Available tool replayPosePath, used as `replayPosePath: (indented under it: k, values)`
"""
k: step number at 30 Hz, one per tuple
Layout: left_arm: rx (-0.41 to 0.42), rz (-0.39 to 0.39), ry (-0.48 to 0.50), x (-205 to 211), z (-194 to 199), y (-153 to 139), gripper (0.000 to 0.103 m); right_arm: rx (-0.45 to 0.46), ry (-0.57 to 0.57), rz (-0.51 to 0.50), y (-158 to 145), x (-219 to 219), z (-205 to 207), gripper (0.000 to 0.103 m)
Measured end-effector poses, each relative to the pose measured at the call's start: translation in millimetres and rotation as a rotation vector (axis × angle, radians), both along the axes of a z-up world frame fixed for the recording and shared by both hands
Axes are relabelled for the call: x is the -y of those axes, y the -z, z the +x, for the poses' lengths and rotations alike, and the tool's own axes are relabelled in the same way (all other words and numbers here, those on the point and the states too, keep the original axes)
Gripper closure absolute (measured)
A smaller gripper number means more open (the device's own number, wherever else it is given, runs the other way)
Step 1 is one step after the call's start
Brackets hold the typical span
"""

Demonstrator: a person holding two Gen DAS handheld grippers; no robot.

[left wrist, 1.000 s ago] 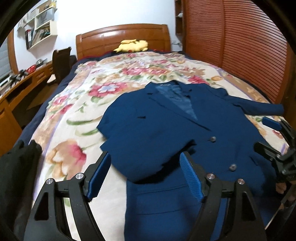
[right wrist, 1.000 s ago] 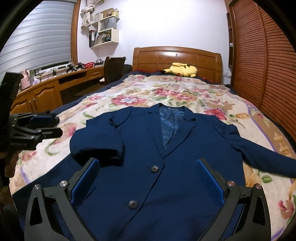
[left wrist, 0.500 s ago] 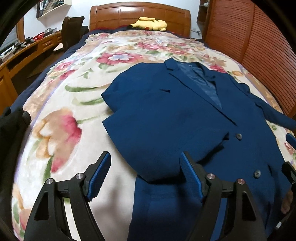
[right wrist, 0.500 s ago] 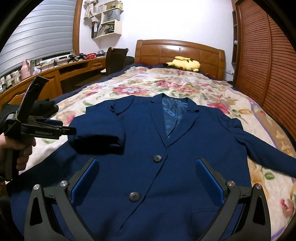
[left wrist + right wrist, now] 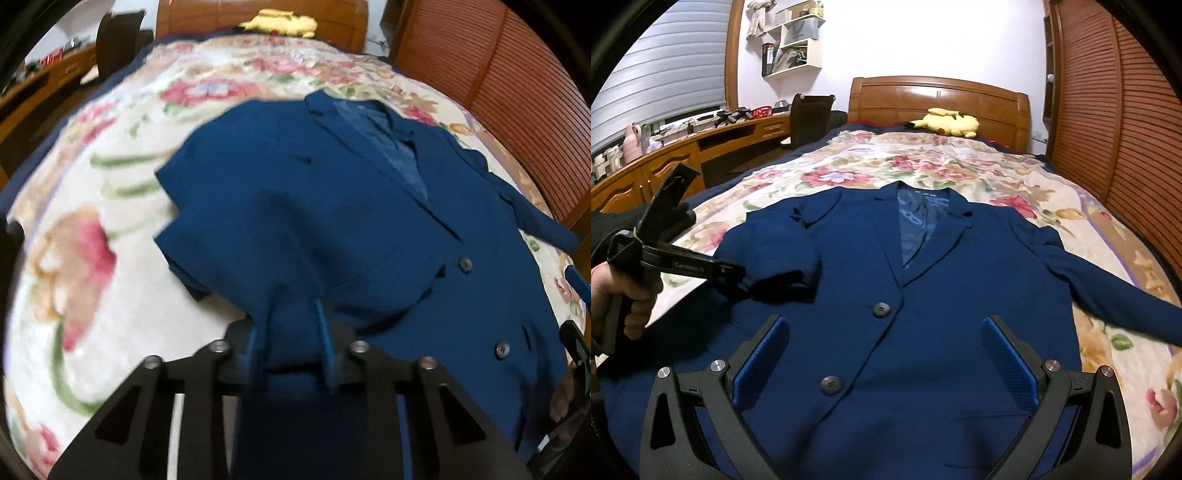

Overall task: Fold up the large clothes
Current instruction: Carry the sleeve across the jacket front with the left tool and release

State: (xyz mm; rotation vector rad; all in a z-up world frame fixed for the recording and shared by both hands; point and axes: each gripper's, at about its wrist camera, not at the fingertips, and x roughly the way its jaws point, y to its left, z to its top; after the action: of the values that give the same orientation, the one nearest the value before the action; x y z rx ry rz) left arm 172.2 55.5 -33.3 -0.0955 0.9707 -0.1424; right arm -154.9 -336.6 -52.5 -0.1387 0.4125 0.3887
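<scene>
A navy blue blazer (image 5: 923, 314) lies face up on the floral bedspread (image 5: 923, 162), buttoned, collar toward the headboard. Its left sleeve is folded back over the chest; its right sleeve (image 5: 1108, 291) stretches out to the right. My left gripper (image 5: 291, 332) is shut on the end of the folded sleeve (image 5: 288, 280), pinching a raised ridge of cloth; it also shows in the right wrist view (image 5: 738, 275). My right gripper (image 5: 882, 358) is open and empty, hovering over the blazer's lower front near the two buttons (image 5: 881, 309).
A yellow plush toy (image 5: 945, 123) lies by the wooden headboard (image 5: 938, 96). A slatted wooden wardrobe (image 5: 1126, 110) runs along the right. A desk (image 5: 683, 155) and dark chair (image 5: 809, 118) stand to the left of the bed.
My left gripper moved forward and down onto the folded sleeve and closed on its end. My right gripper stayed open and edged slightly closer over the blazer front.
</scene>
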Motion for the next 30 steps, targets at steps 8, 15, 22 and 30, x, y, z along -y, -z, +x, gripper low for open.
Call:
replayPosePath:
  k: [8, 15, 22, 30]
  values:
    - [0.125, 0.110, -0.001, 14, -6, -40, 0.086, -0.005, 0.023, 0.020, 0, 10, -3, 0.000]
    - [0.209, 0.098, 0.069, 52, -9, -68, 0.087, 0.006, 0.041, 0.035, -4, 19, -10, 0.000]
    - [0.285, 0.059, 0.211, 114, -21, -98, 0.087, 0.014, 0.101, 0.100, -9, 48, -12, 0.000]
    - [0.260, 0.046, 0.281, 141, -35, -92, 0.070, 0.014, 0.174, 0.161, -13, 73, -17, 0.000]
